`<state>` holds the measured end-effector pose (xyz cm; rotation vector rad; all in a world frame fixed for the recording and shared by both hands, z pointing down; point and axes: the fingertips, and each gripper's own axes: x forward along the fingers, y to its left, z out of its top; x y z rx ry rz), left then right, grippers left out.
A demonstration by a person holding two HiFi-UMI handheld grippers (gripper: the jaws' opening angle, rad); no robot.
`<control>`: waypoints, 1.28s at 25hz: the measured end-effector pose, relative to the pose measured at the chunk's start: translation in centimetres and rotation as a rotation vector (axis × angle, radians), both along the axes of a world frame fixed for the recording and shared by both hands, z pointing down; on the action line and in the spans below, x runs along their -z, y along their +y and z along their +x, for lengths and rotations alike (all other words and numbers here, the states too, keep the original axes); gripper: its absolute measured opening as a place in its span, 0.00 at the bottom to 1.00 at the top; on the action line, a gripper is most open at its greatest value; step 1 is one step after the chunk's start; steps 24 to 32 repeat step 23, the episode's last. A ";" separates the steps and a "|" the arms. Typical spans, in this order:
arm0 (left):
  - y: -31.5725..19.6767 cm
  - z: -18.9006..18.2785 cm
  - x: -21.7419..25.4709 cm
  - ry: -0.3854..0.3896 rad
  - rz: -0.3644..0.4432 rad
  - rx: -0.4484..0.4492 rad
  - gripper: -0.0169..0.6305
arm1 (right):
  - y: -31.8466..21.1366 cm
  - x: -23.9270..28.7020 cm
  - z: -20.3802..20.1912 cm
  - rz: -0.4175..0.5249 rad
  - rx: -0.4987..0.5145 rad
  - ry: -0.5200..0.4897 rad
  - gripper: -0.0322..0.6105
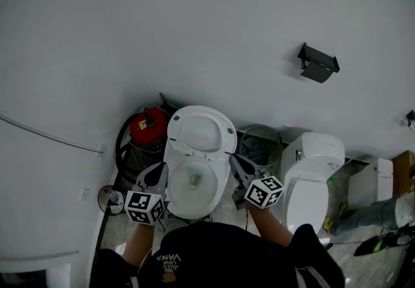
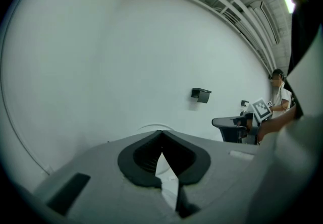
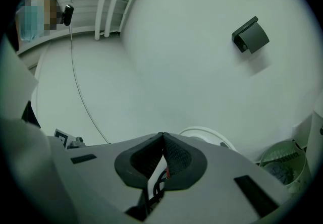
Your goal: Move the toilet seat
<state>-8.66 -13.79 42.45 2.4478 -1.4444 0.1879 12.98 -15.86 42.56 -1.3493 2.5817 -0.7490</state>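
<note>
A white toilet [image 1: 194, 199] stands against the wall, and its seat and lid [image 1: 200, 131] are raised and lean back. The open bowl's rim [image 1: 174, 180] shows below them. My left gripper [image 1: 163, 167] is shut and empty beside the bowl's left edge. My right gripper [image 1: 233, 159] is shut and empty at the bowl's right edge, near the raised seat's lower corner. In the left gripper view the shut jaws [image 2: 161, 135] point at the wall, with the lid's top edge [image 2: 151, 128] just behind them. In the right gripper view the shut jaws [image 3: 162, 138] point upward beside the lid [image 3: 208, 136].
A second white toilet [image 1: 312, 173] stands at the right. A mesh waste bin [image 1: 260, 144] sits between the two toilets. A red object with a black hose [image 1: 148, 124] is at the left of the toilet. A black holder [image 1: 318, 63] hangs on the wall.
</note>
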 end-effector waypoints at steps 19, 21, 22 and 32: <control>0.8 1.8 -0.9 0.007 -0.016 0.010 0.04 | 0.7 -1.5 0.3 -0.034 0.031 0.032 0.05; 0.7 2.0 -0.9 0.008 -0.021 0.006 0.04 | 0.6 -1.6 0.4 -0.038 0.029 0.034 0.05; 0.7 2.1 -0.9 0.007 -0.022 0.003 0.04 | 0.6 -1.7 0.5 -0.040 0.029 0.035 0.05; 0.6 2.2 -0.8 0.007 -0.022 -0.001 0.04 | 0.5 -1.7 0.6 -0.042 0.028 0.036 0.05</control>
